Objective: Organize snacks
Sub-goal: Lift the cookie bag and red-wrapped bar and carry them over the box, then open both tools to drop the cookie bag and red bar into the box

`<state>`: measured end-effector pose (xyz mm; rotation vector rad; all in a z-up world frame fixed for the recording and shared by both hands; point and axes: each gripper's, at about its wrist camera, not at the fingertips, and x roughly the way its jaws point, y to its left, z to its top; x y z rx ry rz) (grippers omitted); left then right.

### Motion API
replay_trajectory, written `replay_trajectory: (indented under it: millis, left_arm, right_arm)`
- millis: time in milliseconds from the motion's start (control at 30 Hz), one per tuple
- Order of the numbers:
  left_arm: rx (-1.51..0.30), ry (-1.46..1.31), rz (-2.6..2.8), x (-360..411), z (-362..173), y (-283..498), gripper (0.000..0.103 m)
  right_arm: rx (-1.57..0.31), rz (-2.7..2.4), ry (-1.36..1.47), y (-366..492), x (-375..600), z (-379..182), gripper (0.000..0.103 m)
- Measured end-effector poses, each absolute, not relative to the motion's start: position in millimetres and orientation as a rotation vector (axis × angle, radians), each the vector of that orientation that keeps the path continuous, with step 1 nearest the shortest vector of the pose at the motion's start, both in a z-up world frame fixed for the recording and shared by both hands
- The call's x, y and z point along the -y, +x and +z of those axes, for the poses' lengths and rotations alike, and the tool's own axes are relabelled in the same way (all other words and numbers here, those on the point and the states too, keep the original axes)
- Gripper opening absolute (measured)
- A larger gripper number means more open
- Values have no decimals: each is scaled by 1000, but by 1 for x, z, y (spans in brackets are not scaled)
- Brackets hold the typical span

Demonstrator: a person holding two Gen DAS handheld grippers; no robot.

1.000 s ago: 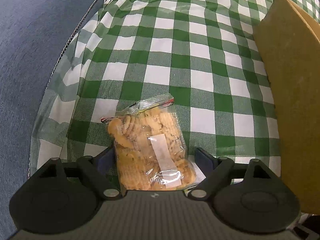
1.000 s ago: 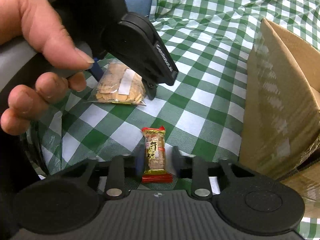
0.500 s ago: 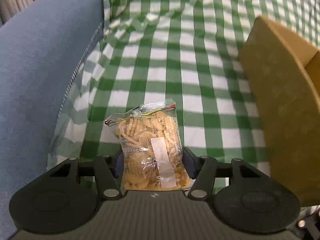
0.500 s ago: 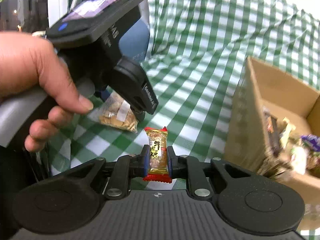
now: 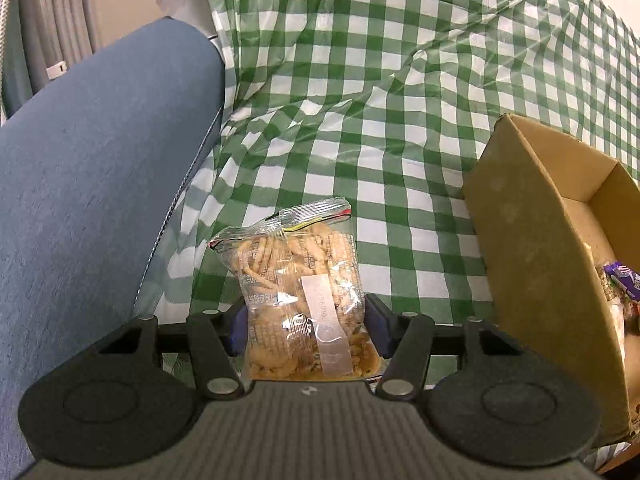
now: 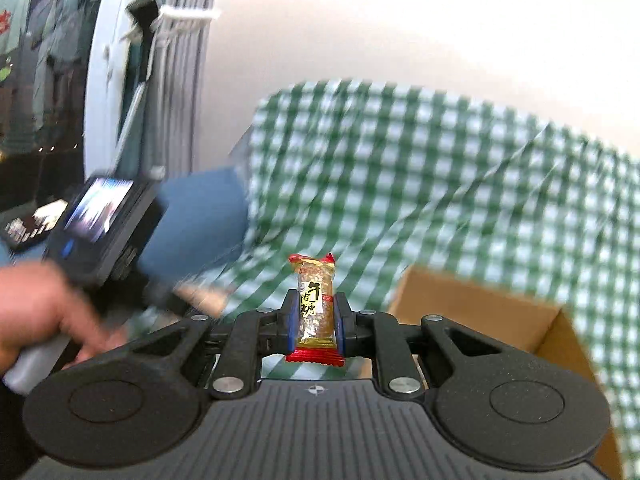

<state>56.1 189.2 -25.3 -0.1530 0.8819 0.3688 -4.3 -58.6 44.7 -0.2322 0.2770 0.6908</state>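
At lower centre of the left wrist view, angling steeply down: left tool (image 5: pixel 306 330) clamping a clear bag of crackers (image 5: pixel 300 300), having just closed on it, long axis running up the frame, zip end farthest. At lower centre of the right view, nearly level: right tool (image 6: pixel 316 322) pinching a wrapped candy (image 6: pixel 315 308) upright above the cardboard box (image 6: pixel 480 308). At left, blurred, gripping the other handle: a hand (image 6: pixel 36 312).
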Motion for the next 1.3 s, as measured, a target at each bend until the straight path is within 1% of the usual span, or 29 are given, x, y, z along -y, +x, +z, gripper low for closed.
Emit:
replay_trajectory:
  millis: [133, 267, 333, 433, 867, 1067, 1300]
  left_arm:
    - [-876, -144, 365, -186, -26, 59, 63]
    - [-865, -146, 371, -184, -25, 63, 63]
    - [-849, -145, 371, -181, -22, 64, 63]
    - [-807, -124, 366, -170, -14, 66, 63]
    - [-571, -48, 232, -89, 29, 77, 63]
    - [-506, 10, 147, -51, 32, 79, 63]
    - [-376, 118, 19, 0, 36, 77, 63]
  right_arm:
    - [-232, 642, -242, 22, 85, 63, 18]
    - [-256, 576, -231, 39, 112, 48, 18]
    - [-311, 539, -192, 48, 124, 40, 18]
    - [-292, 534, -146, 46, 133, 40, 18]
    - [-297, 445, -149, 69, 168, 35, 18]
    - [-293, 413, -141, 77, 182, 33, 18]
    - [-287, 393, -135, 82, 189, 30, 18]
